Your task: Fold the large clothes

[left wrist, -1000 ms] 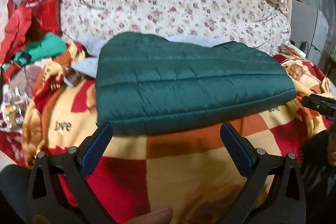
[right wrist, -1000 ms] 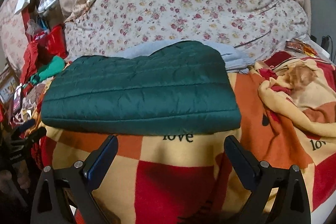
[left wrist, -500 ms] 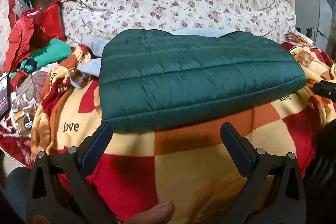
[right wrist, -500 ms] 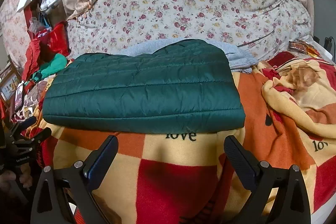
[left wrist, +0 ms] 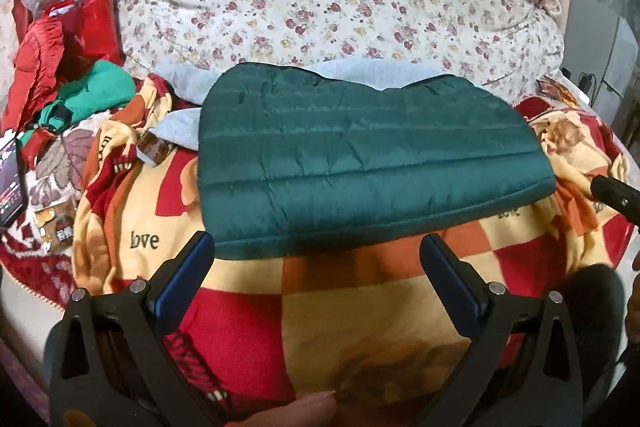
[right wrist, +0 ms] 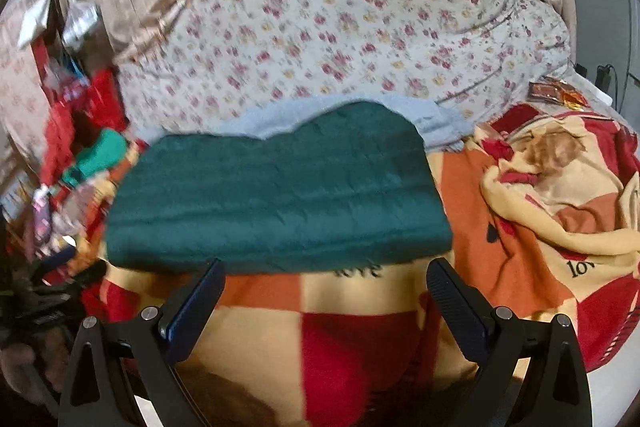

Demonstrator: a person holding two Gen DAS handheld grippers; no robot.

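Dark green quilted fabric makes up the jacket, which lies on the checked red, orange and yellow blanket as a flat, compact oblong with a thick doubled edge along its near side, so the folding looks largely done; I judge that at most one more fold across its length, or simply tidying and setting it aside, is left. A pale blue garment shows from under its far edge at about 12 o'clock, partly covered, and I cannot tell whether that piece is folded. Seen from the left gripper, the jacket fills the view from 10 to 2 o'clock, its near hem just beyond the fingertips and running past the left one without touching it, as far as I can tell. Both jaws of this gripper stand wide apart and hold nothing. From the right gripper, whose picture is blurred, the jacket sits at 11 to 12 o'clock, its near edge just ahead of the tips, its right corner above the right finger. These jaws are likewise spread and empty.
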